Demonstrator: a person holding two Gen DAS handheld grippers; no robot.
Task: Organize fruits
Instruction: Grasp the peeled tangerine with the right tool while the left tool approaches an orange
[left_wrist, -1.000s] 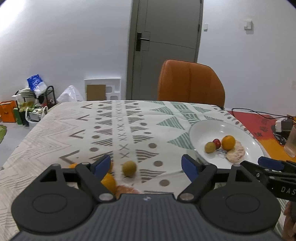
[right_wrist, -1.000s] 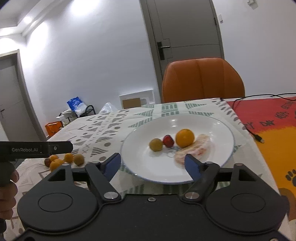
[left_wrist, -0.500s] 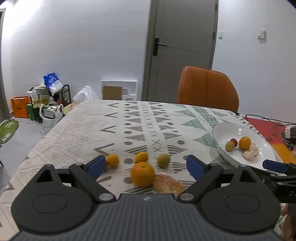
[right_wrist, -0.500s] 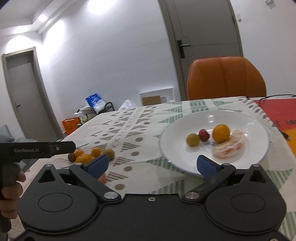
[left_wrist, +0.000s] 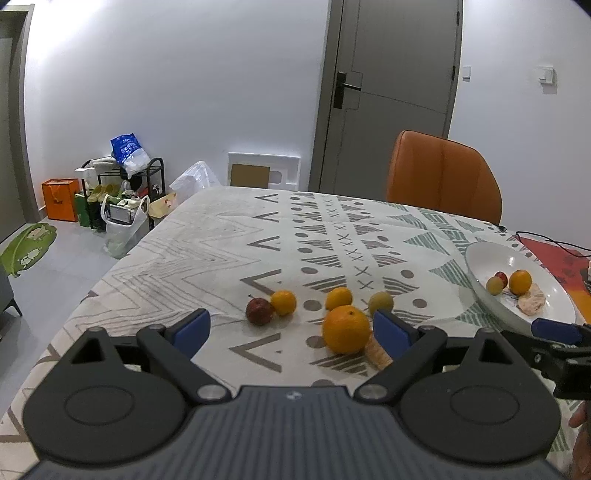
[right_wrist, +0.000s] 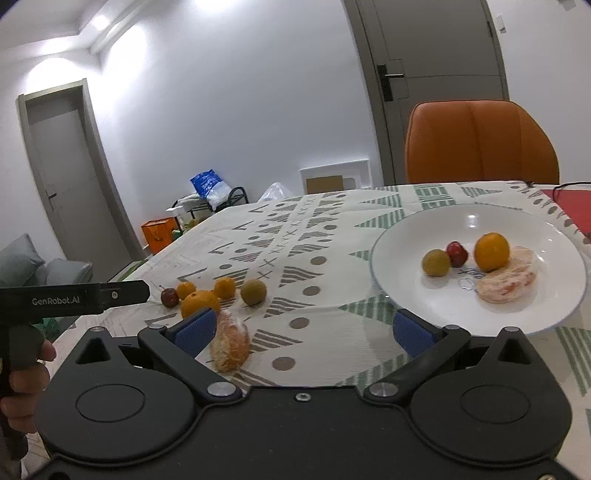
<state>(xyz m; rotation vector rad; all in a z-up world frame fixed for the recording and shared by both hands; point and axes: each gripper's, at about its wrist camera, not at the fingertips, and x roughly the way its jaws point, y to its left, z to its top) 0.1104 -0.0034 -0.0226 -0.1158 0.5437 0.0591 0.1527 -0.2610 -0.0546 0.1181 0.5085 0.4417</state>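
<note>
Both of your hand-held grippers are spread wide and pinch nothing. The left hand-held gripper has just finished opening, with the large orange lying on the cloth ahead of it, in the gap between its blue pads but close to the right-hand pad. The right hand-held gripper has also just opened, and only bare patterned surface and the peeled citrus piece show between its pads. That peeled piece lies beside the left pad of the right hand-held gripper, its long axis running roughly away from you, tilted slightly. The loose fruit sits in a cluster on the left half of the surface: a dark red fruit touching a small orange one, then another small orange and a yellow-green fruit further right, all just beyond the large orange. The white plate stands well to the right and already carries a yellow-green fruit, a red one, an orange and a peeled segment. The relation that matters most: the cluster lies straight ahead of your left hand-held gripper and off to the left of your right one, so the left is likely the nearer for the large orange, needing a small shift rightward to centre it. The plate lies ahead and right of the right hand-held gripper.
</note>
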